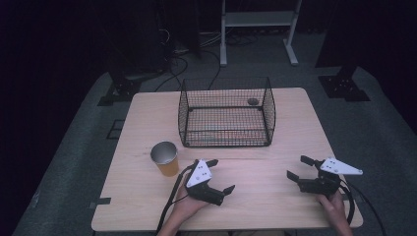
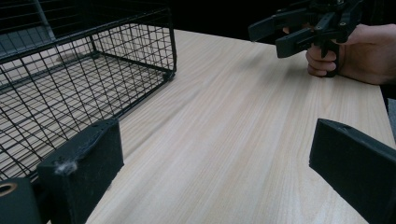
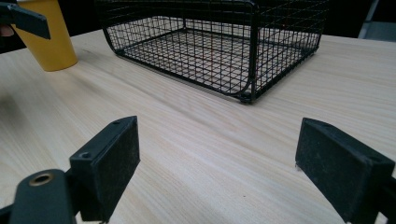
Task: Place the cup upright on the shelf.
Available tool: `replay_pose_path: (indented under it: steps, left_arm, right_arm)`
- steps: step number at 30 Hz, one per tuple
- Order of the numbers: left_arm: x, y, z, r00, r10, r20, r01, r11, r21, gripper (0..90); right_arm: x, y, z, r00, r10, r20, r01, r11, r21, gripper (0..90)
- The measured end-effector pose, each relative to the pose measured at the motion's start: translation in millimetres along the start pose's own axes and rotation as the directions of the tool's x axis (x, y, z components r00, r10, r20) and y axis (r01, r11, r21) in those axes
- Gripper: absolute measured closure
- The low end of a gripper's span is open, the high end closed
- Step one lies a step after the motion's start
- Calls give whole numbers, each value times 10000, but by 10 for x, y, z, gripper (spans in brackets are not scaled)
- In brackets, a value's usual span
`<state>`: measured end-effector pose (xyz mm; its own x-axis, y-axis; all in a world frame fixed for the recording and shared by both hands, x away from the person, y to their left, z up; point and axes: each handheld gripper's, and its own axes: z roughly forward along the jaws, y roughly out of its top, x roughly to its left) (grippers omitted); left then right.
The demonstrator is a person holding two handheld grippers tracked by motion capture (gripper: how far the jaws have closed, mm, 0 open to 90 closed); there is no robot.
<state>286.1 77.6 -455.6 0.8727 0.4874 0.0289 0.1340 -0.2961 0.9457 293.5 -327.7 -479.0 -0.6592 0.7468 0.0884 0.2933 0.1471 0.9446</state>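
**Both grippers spread, nothing held**

Left gripper (image 1: 220, 176) sits low over the wooden table (image 1: 275, 196), near the front edge, jaws wide apart and empty. Right gripper (image 1: 298, 168) is at the front right, jaws also spread and empty. Black wire basket (image 1: 226, 112) stands mid-table toward the far side, a small dark round thing (image 1: 253, 102) at its back. Yellow paper cup (image 1: 165, 158) stands upright just left of the left gripper, apart from the basket.
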Motion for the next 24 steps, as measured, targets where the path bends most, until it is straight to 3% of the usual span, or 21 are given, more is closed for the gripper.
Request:
replay_pose_path:
  steps: [14, 24]
  left_arm:
    - [15, 69, -113, 10000, 14, 75, -13, 9999, -120, 24]
    - [25, 130, -184, 9999, 109, -97, -112, 9995, -310, 19]
  right_arm:
    - [12, 1, 2, 9999, -71, 75, 71, 10000, 54, 127]
    - [13, 1, 3, 9999, -73, 97, 72, 10000, 61, 128]
